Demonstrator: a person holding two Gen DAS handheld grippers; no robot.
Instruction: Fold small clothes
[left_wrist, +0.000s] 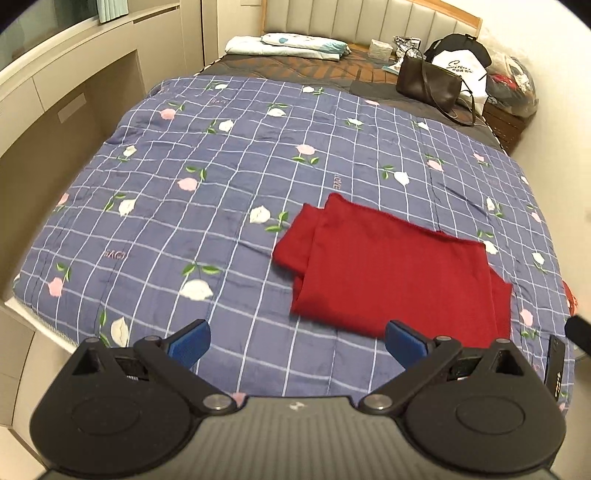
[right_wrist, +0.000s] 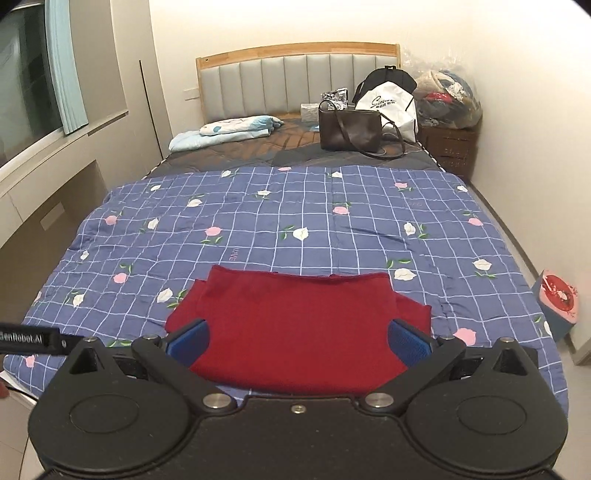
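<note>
The red garment (left_wrist: 391, 269) is lying on the blue checked quilt (left_wrist: 221, 177) near the foot of the bed, already gathered into a rough rectangle. Side flaps, probably the sleeves or outer panels, are poking out from under the top layer on both sides, so the pictures are suggesting that at least one fold has been made. The edges are not sitting flush: in the right wrist view the garment (right_wrist: 295, 325) is showing a stepped corner at each side, and the far edge is running slightly wavy.

The left gripper (left_wrist: 297, 343) is hovering above the quilt with its jaws spread wide and nothing between them; the garment is lying just ahead and to its right, with one blue pad overlapping the cloth's near corner in the view, though whether it is touching is hard to tell from this angle. The right gripper (right_wrist: 297, 343) is likewise gaping open and holding nothing, poised directly over the near edge of the garment.

As a judgement, the task is looking well along for this piece: the cloth is compact and flat, and what is remaining is perhaps a final fold in half or a tidying of the protruding flaps. No other small clothes waiting to be folded are showing on the quilt itself.
</note>
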